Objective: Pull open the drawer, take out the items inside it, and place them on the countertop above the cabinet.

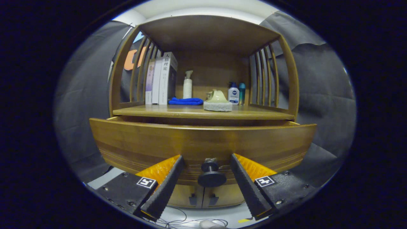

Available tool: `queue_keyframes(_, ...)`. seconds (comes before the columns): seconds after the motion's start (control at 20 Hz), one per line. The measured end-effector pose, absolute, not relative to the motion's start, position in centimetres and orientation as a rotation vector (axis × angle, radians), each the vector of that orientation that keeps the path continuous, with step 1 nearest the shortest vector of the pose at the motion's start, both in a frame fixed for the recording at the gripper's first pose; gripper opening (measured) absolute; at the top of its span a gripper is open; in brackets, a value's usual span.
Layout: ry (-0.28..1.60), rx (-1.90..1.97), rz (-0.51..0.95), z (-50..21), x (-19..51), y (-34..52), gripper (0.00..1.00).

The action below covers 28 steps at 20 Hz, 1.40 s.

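My tool (pixel 206 165) released, fingers straddling the drawer knob (pixel 211 175) without touching, drawer (pixel 203 143) pulled partway out, blue cloth (pixel 186 101) on table (pixel 178 111) above.

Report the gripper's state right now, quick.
Gripper: open, jaws spread either side of the drawer knob without touching it; holding nothing. The drawer is already pulled out.

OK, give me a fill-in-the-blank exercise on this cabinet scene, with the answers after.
1. The drawer has been pulled partly ____.
2. The round knob sits ____ the two fingers, which are spread apart and not touching it.
3. On the countertop, the folded cloth beside the books is ____ in colour.

Answers: open; between; blue
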<state>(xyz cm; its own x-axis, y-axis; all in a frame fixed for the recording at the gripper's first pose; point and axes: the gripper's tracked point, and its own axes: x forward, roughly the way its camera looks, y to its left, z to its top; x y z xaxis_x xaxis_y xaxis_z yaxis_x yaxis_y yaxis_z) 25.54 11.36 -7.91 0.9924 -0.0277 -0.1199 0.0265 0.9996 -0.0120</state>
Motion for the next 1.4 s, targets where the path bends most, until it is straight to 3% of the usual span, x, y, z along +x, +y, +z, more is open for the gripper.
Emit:
queue_keyframes(0.5,0.117,-0.030,-0.027,-7.3,31.2,11.4,0.99)
queue_keyframes(0.95,0.160,-0.047,0.004,-7.5,31.3,11.4,0.99)
queue_keyframes(1.15,0.158,-0.009,0.022,-5.9,28.1,10.2,1.00)
queue_keyframes(1.4,0.117,0.051,0.023,-1.8,18.7,7.4,1.00)
